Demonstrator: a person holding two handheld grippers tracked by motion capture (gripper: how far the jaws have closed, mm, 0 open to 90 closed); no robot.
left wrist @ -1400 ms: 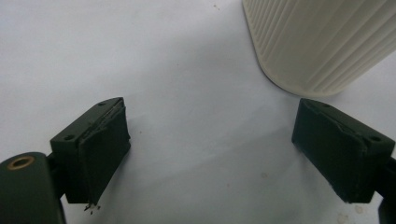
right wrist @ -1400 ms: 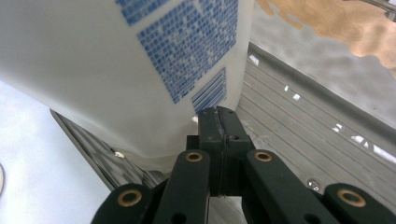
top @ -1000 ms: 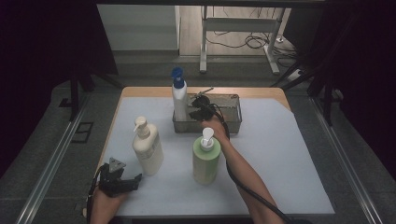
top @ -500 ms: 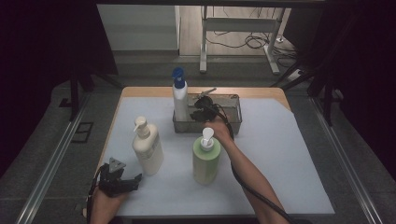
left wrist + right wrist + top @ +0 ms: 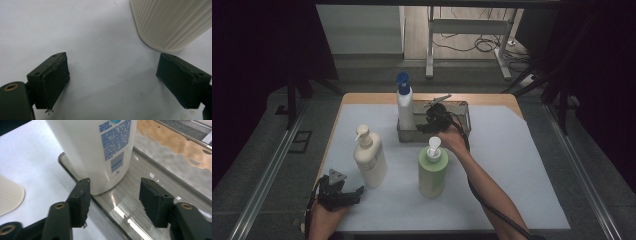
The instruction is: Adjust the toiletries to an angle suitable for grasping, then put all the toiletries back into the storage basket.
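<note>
The right gripper (image 5: 428, 121) is seen in the high view over a shallow metal tray (image 5: 461, 106) at the far side of the worktop (image 5: 522, 165); its jaws have just been opening and are now spread partway, with nothing clamped between them. In the right gripper view a white bottle with a blue pump (image 5: 100, 150) is shown standing upright in the tray (image 5: 155, 177), just ahead of the right gripper (image 5: 113, 195) and slightly toward its left jaw; the bottle's base is close to that jaw's tip, though whether they touch cannot be told; a blue-printed label and a barcode are turned toward the camera. In the high view the same bottle (image 5: 405, 107) is placed at the tray's left end, just left of the gripper. A green bottle with a white pump (image 5: 433, 170) is stood on the worktop just behind the right hand (image 5: 453, 139), nearer the person.

The left gripper (image 5: 343, 196) is held low at the near left edge of the worktop; its jaws are set wide apart and nothing is held; bare white worktop (image 5: 100, 50) is seen between them in the left gripper view. A cream bottle with ribbed sides (image 5: 170, 22) is stood just beyond the left gripper (image 5: 113, 75), ahead of its right jaw and apart from it; in the high view this cream pump bottle (image 5: 370, 159) is upright just past the gripper.
</note>
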